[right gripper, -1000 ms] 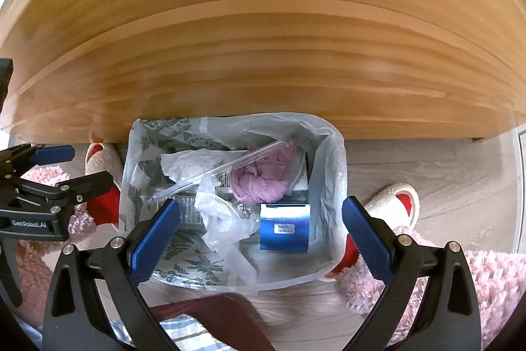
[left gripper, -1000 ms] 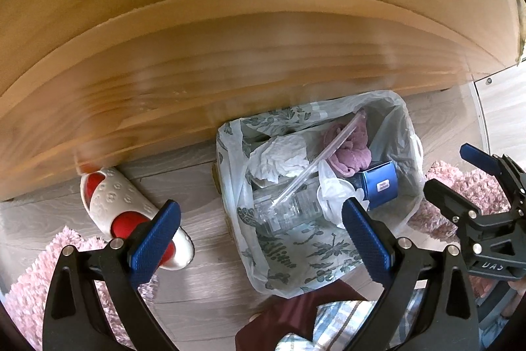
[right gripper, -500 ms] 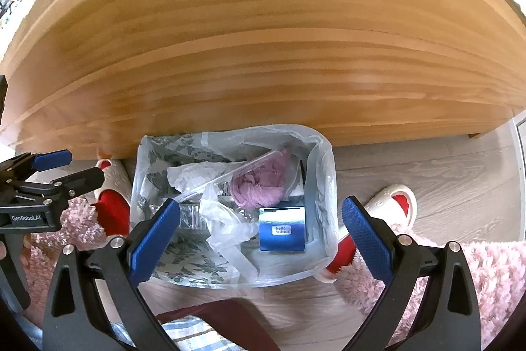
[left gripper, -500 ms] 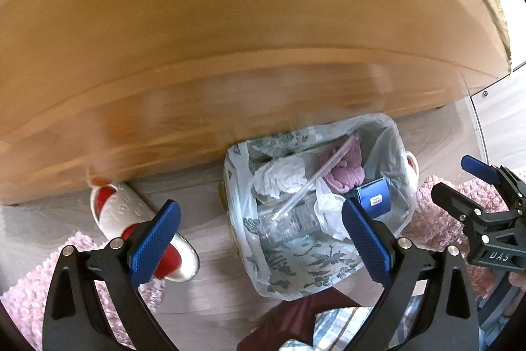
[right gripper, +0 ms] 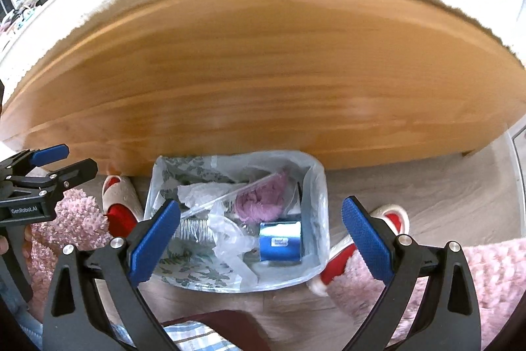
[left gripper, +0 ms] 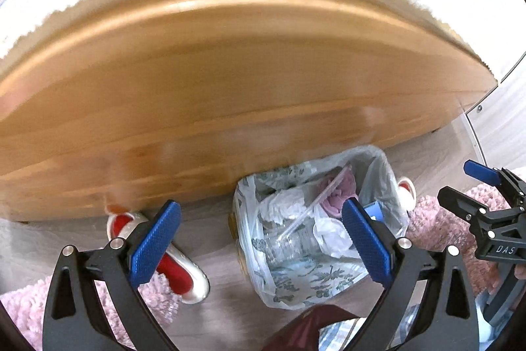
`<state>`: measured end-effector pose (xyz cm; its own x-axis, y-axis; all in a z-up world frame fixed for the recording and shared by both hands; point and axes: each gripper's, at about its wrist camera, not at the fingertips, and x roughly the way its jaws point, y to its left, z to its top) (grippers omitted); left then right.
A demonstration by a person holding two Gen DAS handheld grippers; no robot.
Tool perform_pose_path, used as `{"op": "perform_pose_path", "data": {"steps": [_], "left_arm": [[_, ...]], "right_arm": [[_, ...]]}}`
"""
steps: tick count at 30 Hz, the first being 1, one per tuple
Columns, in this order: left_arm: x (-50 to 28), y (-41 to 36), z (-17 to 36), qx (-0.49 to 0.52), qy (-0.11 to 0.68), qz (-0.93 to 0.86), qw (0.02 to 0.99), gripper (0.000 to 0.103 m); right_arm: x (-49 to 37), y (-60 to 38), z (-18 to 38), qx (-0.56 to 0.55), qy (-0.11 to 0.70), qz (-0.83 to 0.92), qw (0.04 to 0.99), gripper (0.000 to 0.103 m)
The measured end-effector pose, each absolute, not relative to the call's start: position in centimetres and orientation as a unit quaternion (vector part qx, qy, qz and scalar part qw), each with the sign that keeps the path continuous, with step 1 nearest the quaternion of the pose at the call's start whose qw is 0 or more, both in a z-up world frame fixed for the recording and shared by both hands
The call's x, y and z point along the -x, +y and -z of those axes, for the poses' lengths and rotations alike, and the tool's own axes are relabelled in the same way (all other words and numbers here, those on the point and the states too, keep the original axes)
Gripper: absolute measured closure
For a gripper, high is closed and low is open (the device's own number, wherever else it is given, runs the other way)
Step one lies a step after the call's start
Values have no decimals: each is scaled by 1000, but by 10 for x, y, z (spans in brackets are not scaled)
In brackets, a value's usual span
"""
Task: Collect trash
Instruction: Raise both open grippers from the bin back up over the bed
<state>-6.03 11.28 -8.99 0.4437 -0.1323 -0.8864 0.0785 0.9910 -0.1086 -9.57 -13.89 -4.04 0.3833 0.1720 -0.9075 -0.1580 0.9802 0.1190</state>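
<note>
A bin lined with a leaf-printed plastic bag [left gripper: 296, 278] [right gripper: 184, 265] stands on the floor under the table edge. Inside lie a blue box [right gripper: 280, 241], a purple cloth [right gripper: 263, 203], crumpled white paper [left gripper: 282, 206], a clear bottle [left gripper: 289, 247] and a clear straw [right gripper: 227, 197]. My left gripper [left gripper: 261, 244] hangs open above the bin's left side, holding nothing. High over the bin, my right gripper [right gripper: 261, 244] is open and empty too. Each gripper shows at the edge of the other's view, the right gripper [left gripper: 473, 183] and the left gripper [right gripper: 62, 162].
A wooden tabletop [left gripper: 230, 81] [right gripper: 263, 71] fills the upper part of both views. Red and white slippers [left gripper: 171, 265] [right gripper: 348, 252] lie on the wood floor either side of the bin, on pink fluffy rugs [right gripper: 65, 219] [left gripper: 440, 219]. A checked and maroon garment [right gripper: 210, 331] shows below.
Both grippers have risen and pulled back from the bin. The bin looks smaller, and the table's far edge and the bright room beyond have come into view.
</note>
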Motion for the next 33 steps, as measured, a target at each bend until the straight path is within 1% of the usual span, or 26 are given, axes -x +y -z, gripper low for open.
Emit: {"op": "perform_pose_path", "data": {"steps": [12,20,24,33], "left_arm": [[69,117,54,45,465,69,881,8],[72,117,19,48,391,67,917,8],[69,118,10,56,371,69,924,8],[54,117,-9,72,335,63,937,8]], "right_arm": [[106,-150,0,7,464,-98,880,9],[108,-151,-32,14,400,-113,909,9],[103,-149,-42,13,384,-124,915,9],[93,-147,-63,32,317,-117,941,9]]}}
